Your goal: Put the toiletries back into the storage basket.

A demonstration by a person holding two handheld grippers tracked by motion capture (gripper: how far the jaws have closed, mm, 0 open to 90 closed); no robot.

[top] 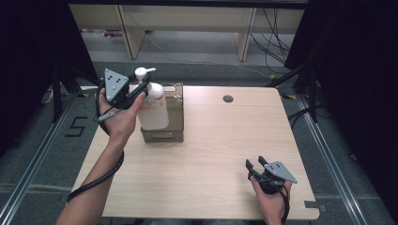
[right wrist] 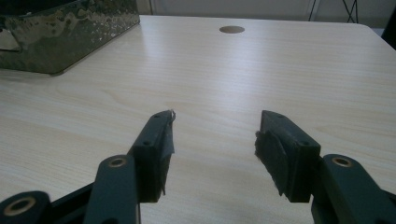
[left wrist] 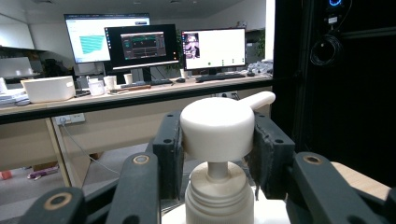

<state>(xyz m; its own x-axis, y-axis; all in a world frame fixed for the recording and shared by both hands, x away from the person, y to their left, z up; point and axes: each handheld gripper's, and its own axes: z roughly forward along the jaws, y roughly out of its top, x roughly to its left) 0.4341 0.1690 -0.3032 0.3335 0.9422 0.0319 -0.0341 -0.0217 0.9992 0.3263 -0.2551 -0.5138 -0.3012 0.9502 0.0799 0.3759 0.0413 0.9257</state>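
Observation:
A white pump bottle (top: 152, 105) stands upright in a dark see-through box (top: 172, 117) at the table's left rear. My left gripper (top: 143, 84) is shut on the bottle's white pump head (left wrist: 217, 128), one jaw pressed to each side, nozzle pointing away. The bottle's threaded neck (left wrist: 218, 193) sits just below the jaws. My right gripper (top: 256, 164) rests low near the table's front right, held in a hand, open with nothing between its fingers (right wrist: 159, 144).
The wooden table (top: 220, 150) has a round cable hole (top: 228, 99) at the back. The dark box (right wrist: 65, 32) lies far left of the right gripper. Beyond the table are a desk with monitors (left wrist: 140, 46) and black curtains at both sides.

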